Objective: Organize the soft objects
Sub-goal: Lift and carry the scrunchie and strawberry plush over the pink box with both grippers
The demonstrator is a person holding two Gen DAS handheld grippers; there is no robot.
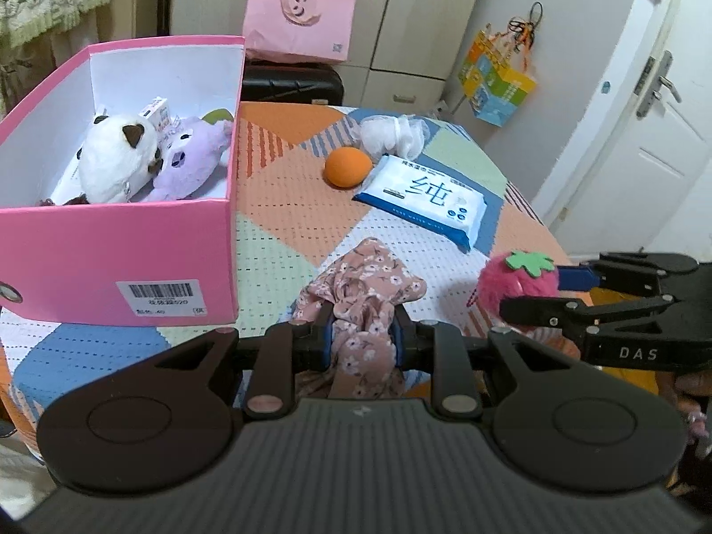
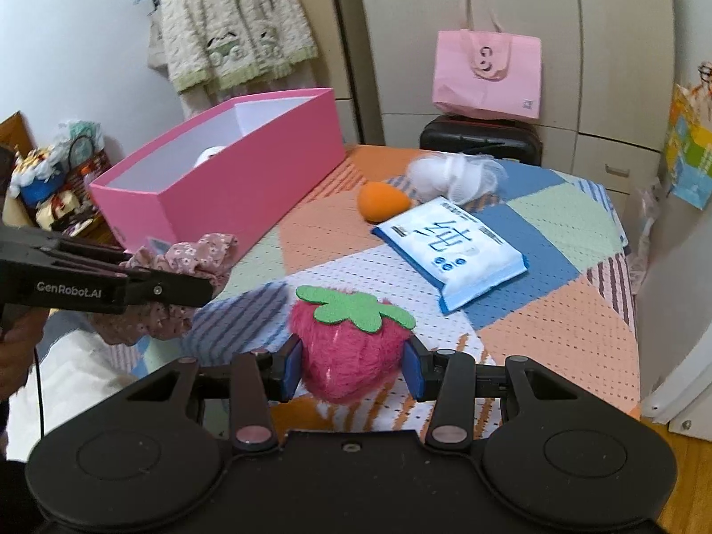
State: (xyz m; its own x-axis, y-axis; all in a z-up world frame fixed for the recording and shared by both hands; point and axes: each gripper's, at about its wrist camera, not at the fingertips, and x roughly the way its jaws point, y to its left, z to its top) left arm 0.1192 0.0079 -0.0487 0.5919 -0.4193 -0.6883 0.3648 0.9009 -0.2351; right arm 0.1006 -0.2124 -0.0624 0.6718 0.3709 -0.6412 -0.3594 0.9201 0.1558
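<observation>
My left gripper (image 1: 361, 341) is shut on a pink floral cloth (image 1: 362, 285), just right of the pink box (image 1: 111, 240); the cloth also shows in the right wrist view (image 2: 187, 258). The box holds a white plush (image 1: 118, 158) and a purple plush (image 1: 189, 160). My right gripper (image 2: 351, 367) is shut on a pink fuzzy strawberry plush (image 2: 349, 347) with a green leaf top; it appears at the right of the left wrist view (image 1: 518, 280). On the patchwork cover lie an orange ball (image 1: 347, 167), a white mesh puff (image 1: 391, 133) and a wipes pack (image 1: 422, 193).
A pink tote bag (image 1: 298, 18) sits on a black suitcase (image 1: 291, 84) behind the bed. A colourful bag (image 1: 496, 82) hangs on the cupboard door. The pink box (image 2: 222, 178) stands at the bed's left; clutter (image 2: 53, 178) lies beyond it.
</observation>
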